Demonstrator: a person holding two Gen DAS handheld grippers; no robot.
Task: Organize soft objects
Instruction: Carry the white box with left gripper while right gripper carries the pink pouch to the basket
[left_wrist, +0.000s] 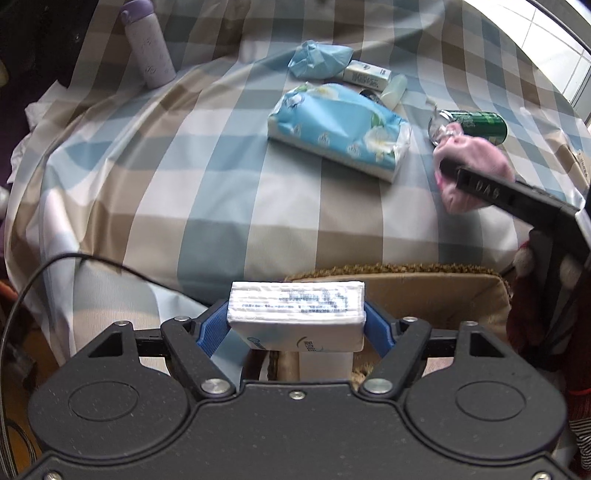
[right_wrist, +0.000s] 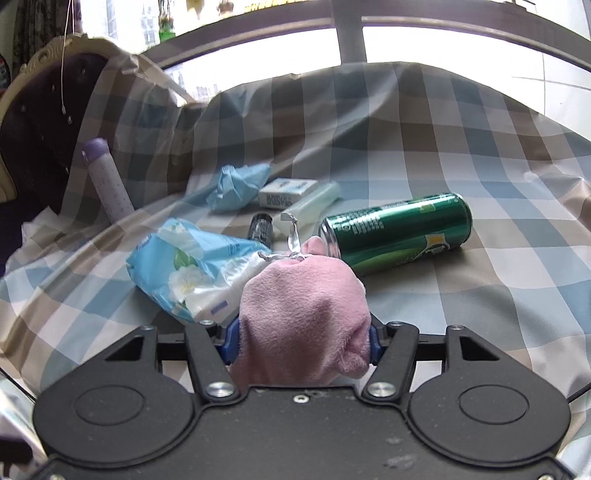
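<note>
My left gripper (left_wrist: 296, 326) is shut on a small white tissue pack (left_wrist: 295, 301), its blue pads pressing on both sides. The pack hangs over an open cardboard box (left_wrist: 424, 295) at the near edge of the bed. My right gripper (right_wrist: 303, 341) is shut on a pink plush pouch (right_wrist: 303, 306) with a silver tie at its top. In the left wrist view that pouch (left_wrist: 476, 151) and one black finger (left_wrist: 491, 188) show at the right. A large blue flowered tissue pack (left_wrist: 336, 125) (right_wrist: 192, 266) lies on the checked bedspread (left_wrist: 207, 177), and a crumpled blue bag (left_wrist: 317, 59) (right_wrist: 236, 184) lies beyond it.
A green can (right_wrist: 399, 229) (left_wrist: 476, 123) lies on its side just behind the pouch. A small white box (right_wrist: 286, 192), a clear tube (right_wrist: 314, 205) and a dark small item (right_wrist: 261, 227) lie mid-bed. A purple-capped bottle (left_wrist: 147, 48) (right_wrist: 107, 184) stands at the far left.
</note>
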